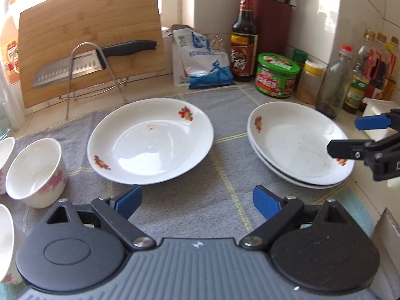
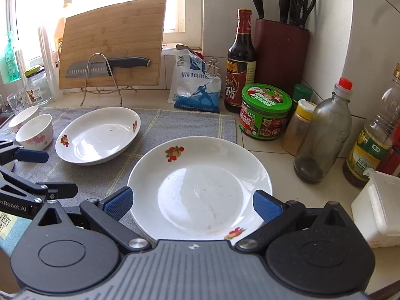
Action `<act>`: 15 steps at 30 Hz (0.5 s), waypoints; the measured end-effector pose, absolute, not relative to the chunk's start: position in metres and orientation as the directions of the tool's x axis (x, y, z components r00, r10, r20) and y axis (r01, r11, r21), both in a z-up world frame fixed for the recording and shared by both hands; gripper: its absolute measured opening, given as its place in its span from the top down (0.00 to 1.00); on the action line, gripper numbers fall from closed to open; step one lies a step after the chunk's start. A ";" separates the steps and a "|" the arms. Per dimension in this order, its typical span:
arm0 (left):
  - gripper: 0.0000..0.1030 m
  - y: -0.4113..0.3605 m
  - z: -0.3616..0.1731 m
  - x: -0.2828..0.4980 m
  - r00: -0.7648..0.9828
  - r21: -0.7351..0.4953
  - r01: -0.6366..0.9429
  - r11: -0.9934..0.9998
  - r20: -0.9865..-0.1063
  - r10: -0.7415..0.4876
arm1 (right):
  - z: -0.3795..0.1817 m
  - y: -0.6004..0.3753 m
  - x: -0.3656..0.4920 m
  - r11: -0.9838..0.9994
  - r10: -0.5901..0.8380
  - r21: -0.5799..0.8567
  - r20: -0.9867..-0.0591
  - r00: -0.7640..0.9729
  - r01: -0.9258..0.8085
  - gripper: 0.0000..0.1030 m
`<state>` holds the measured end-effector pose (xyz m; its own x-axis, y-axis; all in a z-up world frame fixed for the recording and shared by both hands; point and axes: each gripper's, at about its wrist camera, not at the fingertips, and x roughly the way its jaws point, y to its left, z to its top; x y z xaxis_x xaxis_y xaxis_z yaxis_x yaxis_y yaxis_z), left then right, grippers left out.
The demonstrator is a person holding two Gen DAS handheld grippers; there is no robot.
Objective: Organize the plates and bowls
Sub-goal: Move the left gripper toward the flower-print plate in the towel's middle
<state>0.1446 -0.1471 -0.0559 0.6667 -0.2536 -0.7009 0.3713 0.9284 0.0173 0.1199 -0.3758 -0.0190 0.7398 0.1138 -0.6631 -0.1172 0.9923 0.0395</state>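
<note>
Tiled tabletop (image 2: 270,147), grey mat (image 1: 200,200): lone plate (image 1: 150,141) left, two-plate stack (image 2: 200,187) right. Both grippers' jaws open and empty, right gripper (image 2: 192,206) over the stack. Judged step: plates; next, left gripper (image 1: 197,203) takes the lone plate's near rim.

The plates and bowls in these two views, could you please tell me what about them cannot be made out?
- Stacked plates: the left wrist view shows only rims beneath the top plate, so the count is unsure; in the right wrist view the top plate hides them.
- Bowls at the left edge: cut off by the frame in the left wrist view, so the total is unclear.
- Floral bowl: its inside is washed out by glare.
</note>
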 end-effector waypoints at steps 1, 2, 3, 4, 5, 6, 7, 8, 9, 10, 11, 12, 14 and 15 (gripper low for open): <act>0.08 -0.144 -0.059 0.145 0.666 0.026 0.352 0.936 -0.709 -0.231 | -0.021 -0.375 0.125 0.991 0.128 0.053 -0.667 0.734 -0.124 0.00; 0.08 -0.141 -0.062 0.146 0.663 0.039 0.329 0.944 -0.721 -0.201 | -0.024 -0.374 0.132 0.989 0.141 0.064 -0.676 0.723 -0.133 0.00; 0.08 -0.138 -0.066 0.147 0.661 0.052 0.308 0.950 -0.730 -0.174 | -0.026 -0.372 0.136 0.987 0.151 0.069 -0.682 0.716 -0.143 0.00; 0.08 -0.136 -0.069 0.148 0.658 0.058 0.291 0.955 -0.737 -0.156 | -0.028 -0.369 0.140 0.984 0.167 0.075 -0.688 0.706 -0.160 0.00; 0.08 -0.133 -0.072 0.150 0.657 0.063 0.279 0.958 -0.741 -0.142 | -0.030 -0.367 0.143 0.981 0.181 0.077 -0.693 0.698 -0.178 0.00; 0.08 -0.131 -0.074 0.152 0.657 0.070 0.271 0.960 -0.743 -0.131 | -0.031 -0.364 0.145 0.977 0.194 0.078 -0.694 0.694 -0.196 0.00; 0.08 -0.130 -0.077 0.154 0.663 0.079 0.262 0.962 -0.739 -0.120 | -0.032 -0.361 0.147 0.974 0.205 0.077 -0.697 0.687 -0.212 0.00; 0.08 -0.129 -0.079 0.156 0.669 0.085 0.256 0.963 -0.734 -0.113 | -0.034 -0.358 0.150 0.972 0.211 0.076 -0.706 0.676 -0.224 0.00; 0.08 -0.128 -0.083 0.161 0.670 0.085 0.253 0.964 -0.734 -0.111 | -0.034 -0.354 0.152 0.969 0.218 0.075 -0.713 0.666 -0.236 0.00; 0.08 -0.126 -0.085 0.166 0.665 0.079 0.250 0.965 -0.738 -0.112 | -0.035 -0.351 0.154 0.966 0.224 0.075 -0.716 0.661 -0.247 0.00; 0.08 -0.125 -0.089 0.170 0.660 0.070 0.254 0.965 -0.741 -0.120 | -0.034 -0.346 0.156 0.962 0.235 0.075 -0.720 0.653 -0.263 0.00; 0.08 -0.124 -0.092 0.176 0.656 0.062 0.263 0.963 -0.743 -0.131 | -0.034 -0.343 0.158 0.959 0.239 0.072 -0.723 0.648 -0.272 0.00; 0.08 -0.123 -0.098 0.183 0.651 0.057 0.278 0.959 -0.746 -0.144 | -0.034 -0.335 0.162 0.960 0.228 0.056 -0.728 0.647 -0.275 0.00; 0.07 -0.122 -0.100 0.187 0.647 0.047 0.296 0.954 -0.744 -0.165 | -0.033 -0.331 0.164 0.963 0.213 0.046 -0.736 0.643 -0.267 0.00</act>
